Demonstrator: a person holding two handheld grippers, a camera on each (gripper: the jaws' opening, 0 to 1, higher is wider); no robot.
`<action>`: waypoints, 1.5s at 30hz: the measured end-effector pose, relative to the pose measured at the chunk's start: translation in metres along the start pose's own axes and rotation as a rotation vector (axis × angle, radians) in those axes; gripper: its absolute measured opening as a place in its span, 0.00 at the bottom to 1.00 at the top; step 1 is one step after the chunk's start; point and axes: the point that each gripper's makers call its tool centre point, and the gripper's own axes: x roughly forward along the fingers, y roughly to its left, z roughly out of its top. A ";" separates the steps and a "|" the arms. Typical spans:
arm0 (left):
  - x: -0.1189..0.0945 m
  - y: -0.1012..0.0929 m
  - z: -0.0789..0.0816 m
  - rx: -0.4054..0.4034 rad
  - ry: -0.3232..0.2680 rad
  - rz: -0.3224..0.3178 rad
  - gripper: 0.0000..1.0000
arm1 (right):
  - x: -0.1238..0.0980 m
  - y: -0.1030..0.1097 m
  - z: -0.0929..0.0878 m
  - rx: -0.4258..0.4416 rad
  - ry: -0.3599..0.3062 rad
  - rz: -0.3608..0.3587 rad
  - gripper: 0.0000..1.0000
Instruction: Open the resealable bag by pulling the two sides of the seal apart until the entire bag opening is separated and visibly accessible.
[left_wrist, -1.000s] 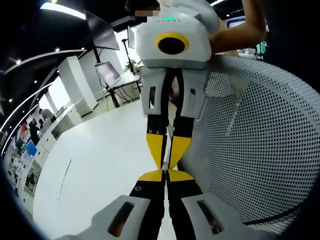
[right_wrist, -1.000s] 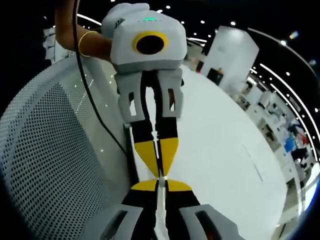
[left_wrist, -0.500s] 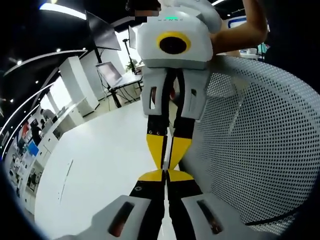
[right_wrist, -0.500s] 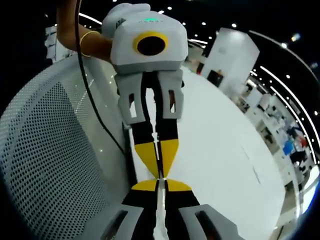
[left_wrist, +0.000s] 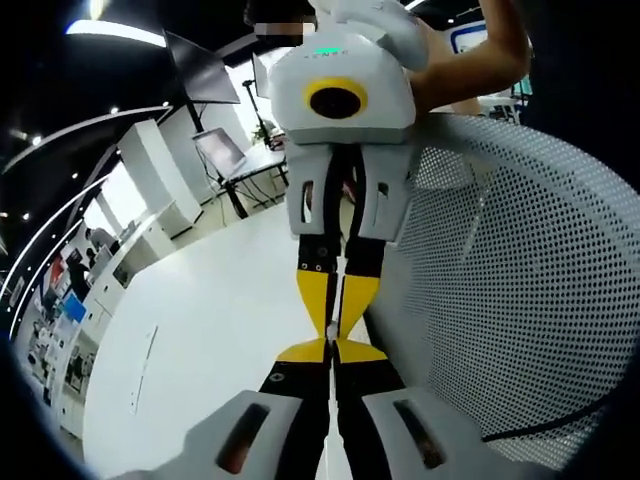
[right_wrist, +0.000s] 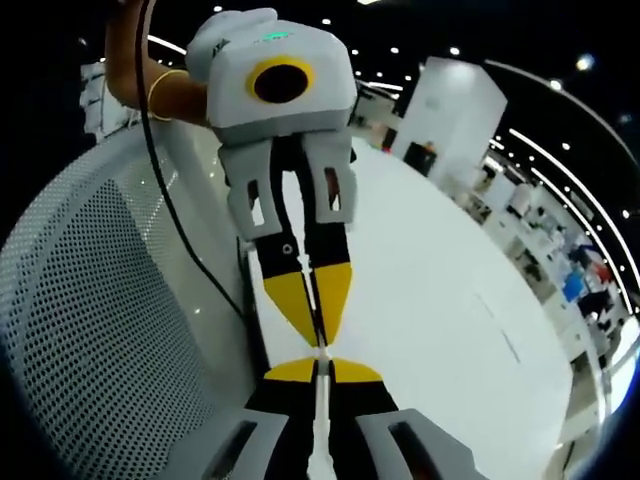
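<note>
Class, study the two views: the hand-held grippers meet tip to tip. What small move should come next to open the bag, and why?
Probably draw the left hand-held gripper and the right hand-held gripper slowly apart. Both are shut with their tips almost touching. A thin pale strip, likely the seal edge, sits pinched in the right one's jaws, and no opening shows yet.

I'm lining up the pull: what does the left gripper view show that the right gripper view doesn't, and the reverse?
Left gripper view: a laptop on a desk in the background, and the perforated white basket on the picture's right.
Right gripper view: a bangle on the person's wrist, and a thin pale strip, probably the bag edge, between the shut jaws of the right gripper.
Both: the left gripper and the right one meet tip to tip, jaws shut, over the white table beside the basket.
</note>
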 end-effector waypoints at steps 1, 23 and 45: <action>0.000 0.000 0.000 -0.002 -0.001 0.001 0.00 | 0.000 0.000 0.000 0.003 -0.003 0.000 0.00; -0.004 0.007 0.005 0.001 -0.019 0.023 0.00 | -0.002 -0.007 -0.002 -0.010 0.015 -0.039 0.00; 0.011 0.001 0.000 0.018 0.007 -0.001 0.00 | 0.001 -0.002 -0.006 -0.037 0.043 -0.014 0.00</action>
